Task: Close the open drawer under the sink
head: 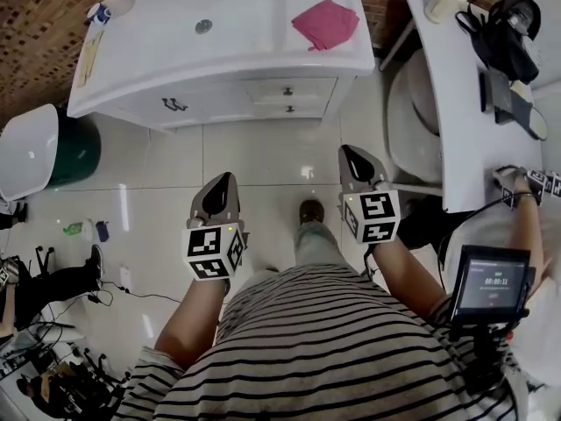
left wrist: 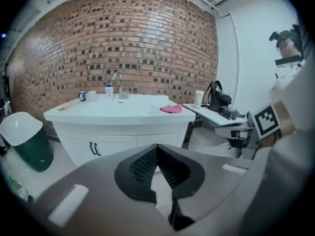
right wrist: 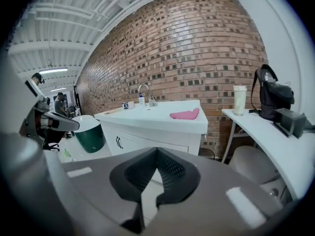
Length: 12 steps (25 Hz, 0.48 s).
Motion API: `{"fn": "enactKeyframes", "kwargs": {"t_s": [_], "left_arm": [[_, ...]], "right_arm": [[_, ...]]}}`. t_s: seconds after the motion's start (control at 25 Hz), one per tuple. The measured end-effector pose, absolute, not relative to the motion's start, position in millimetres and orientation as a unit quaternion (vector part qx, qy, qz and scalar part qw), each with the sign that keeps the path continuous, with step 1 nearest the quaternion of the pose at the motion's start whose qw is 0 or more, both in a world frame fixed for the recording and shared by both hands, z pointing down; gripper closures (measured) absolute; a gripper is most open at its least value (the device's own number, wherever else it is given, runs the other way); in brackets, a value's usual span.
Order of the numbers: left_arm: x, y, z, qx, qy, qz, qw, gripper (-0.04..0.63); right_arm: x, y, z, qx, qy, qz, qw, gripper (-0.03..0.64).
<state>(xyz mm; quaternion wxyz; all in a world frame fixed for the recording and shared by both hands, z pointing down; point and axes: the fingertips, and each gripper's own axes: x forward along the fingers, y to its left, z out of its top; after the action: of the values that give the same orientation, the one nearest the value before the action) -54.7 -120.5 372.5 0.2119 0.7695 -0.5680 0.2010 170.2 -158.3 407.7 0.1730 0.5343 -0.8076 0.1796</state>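
Head view: left gripper [head: 223, 187] and right gripper [head: 355, 158], both pressed together and empty, hang over open floor [head: 263, 158], well apart from the sink cabinet's drawer [head: 302, 89] edge.

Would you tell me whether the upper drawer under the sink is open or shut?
Cannot tell: the upper drawer sits about level with the lower drawer, and no interior shows in any view.

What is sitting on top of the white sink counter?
On the counter, a pink cloth lies at the right end. Beside the faucet stand a small bottle and a cup. A flat pale strip lies at the left edge. Whatever is under the cloth is covered.
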Motion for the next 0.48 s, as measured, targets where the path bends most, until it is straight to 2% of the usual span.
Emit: {"fn": "enactKeyframes", "kwargs": {"t_s": [0.2, 0.48], "left_arm": [[-70, -80, 368, 0.779, -0.563, 0.189, 0.2, 0.578], [-124, 21, 346, 0.809, -0.536, 0.155, 0.188, 0.578]], "right_arm": [[157, -104, 399, 0.549, -0.8, 0.173, 0.166, 0.617], [89, 9, 363, 0.565, -0.797, 0.16, 0.142, 0.617]]}}
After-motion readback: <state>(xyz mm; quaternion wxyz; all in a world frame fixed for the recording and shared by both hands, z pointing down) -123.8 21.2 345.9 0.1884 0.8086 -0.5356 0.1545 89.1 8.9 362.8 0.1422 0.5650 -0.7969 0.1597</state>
